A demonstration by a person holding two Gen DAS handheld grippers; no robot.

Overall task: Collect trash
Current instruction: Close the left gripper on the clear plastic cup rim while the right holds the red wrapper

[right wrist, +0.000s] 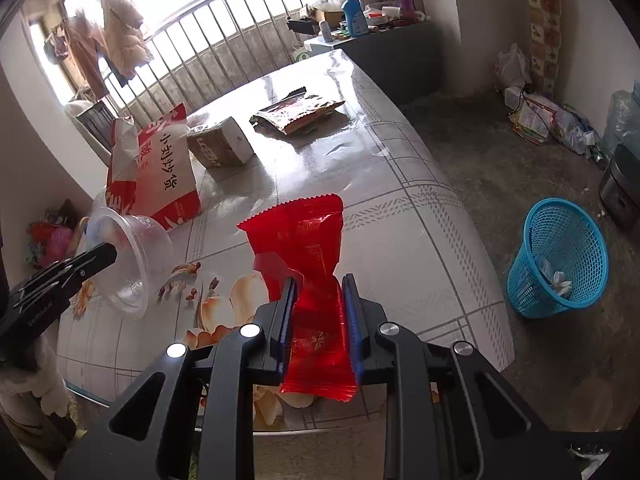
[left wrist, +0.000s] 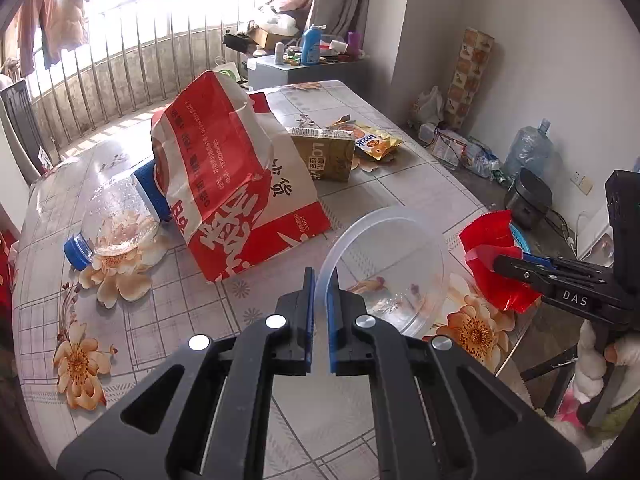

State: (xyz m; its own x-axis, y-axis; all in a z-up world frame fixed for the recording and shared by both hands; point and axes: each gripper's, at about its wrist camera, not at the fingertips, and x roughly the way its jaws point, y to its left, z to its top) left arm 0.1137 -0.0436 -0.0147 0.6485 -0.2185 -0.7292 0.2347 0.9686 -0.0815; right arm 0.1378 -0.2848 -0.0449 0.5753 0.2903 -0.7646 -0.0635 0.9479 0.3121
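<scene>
The counter (right wrist: 400,208) wears a glossy cloth printed with grey squares and orange flowers, in a room with a railed window ahead of both claws and a bare concrete floor (right wrist: 500,152). On the floor, right of the right claw (right wrist: 319,284), a blue mesh basket (right wrist: 560,256) leans, with a few pale scraps inside. The right claw is closed on a red wrapper (right wrist: 304,240), held up over the counter's near edge. The left claw (left wrist: 321,280) pinches the rim of a clear plastic bowl (left wrist: 392,264), tipped on its side; whether it touches the cloth is hard to tell. Beyond the left claw stands a red and white paper bag (left wrist: 224,184), with a clear bottle (left wrist: 116,220) lying to its left, blue cap on. Farther ahead lie a tan carton (left wrist: 326,152) and a yellow snack packet (left wrist: 376,142). The bag hides part of the bottle, and its open top is turned away, so its contents cannot be seen.
</scene>
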